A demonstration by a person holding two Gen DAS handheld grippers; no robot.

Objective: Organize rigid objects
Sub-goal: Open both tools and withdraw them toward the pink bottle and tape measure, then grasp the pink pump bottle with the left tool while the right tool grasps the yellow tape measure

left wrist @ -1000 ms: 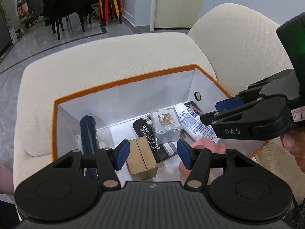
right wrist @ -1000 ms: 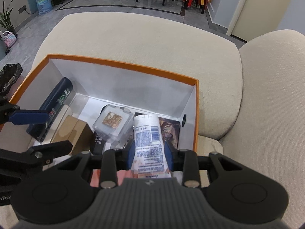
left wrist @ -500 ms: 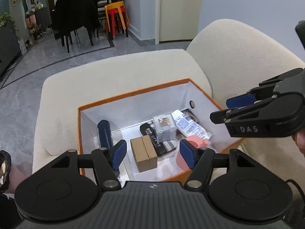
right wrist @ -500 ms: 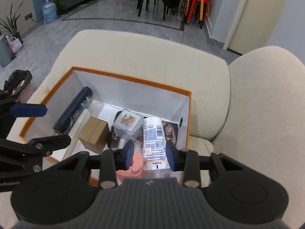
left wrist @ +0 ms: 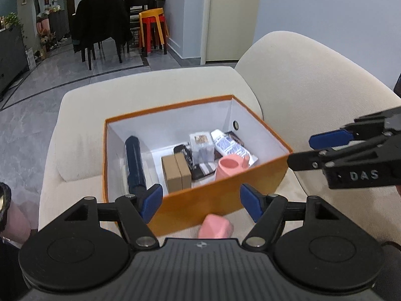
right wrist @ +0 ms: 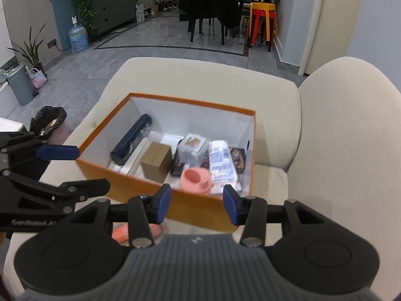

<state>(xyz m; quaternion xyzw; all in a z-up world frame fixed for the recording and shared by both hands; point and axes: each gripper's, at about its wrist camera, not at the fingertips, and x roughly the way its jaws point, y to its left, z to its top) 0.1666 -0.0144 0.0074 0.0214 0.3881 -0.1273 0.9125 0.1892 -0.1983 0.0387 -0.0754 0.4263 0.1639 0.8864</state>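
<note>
A: Where's the pink cup [left wrist: 231, 166]?
B: Inside the orange box [left wrist: 220, 195], by its near wall.
A: And the grippers?
B: Left gripper [left wrist: 200, 200] and right gripper [right wrist: 197, 207] are both opening, nothing between their jaws.

the rectangular cardboard box [left wrist: 220, 195] is orange outside and white inside. in it lie a dark navy cylindrical tube [left wrist: 135, 160], a plain brown kraft carton [left wrist: 175, 173], a salmon-pink plastic cup [left wrist: 229, 166], a white squeeze tube [right wrist: 221, 163] printed with blue text, and a clear cube case [right wrist: 193, 148] with a gold-brown picture on top. the rounded fabric sofa cushion [right wrist: 200, 80] under it is cream. both grippers' fingertips [left wrist: 151, 200] are blue on black.
</note>
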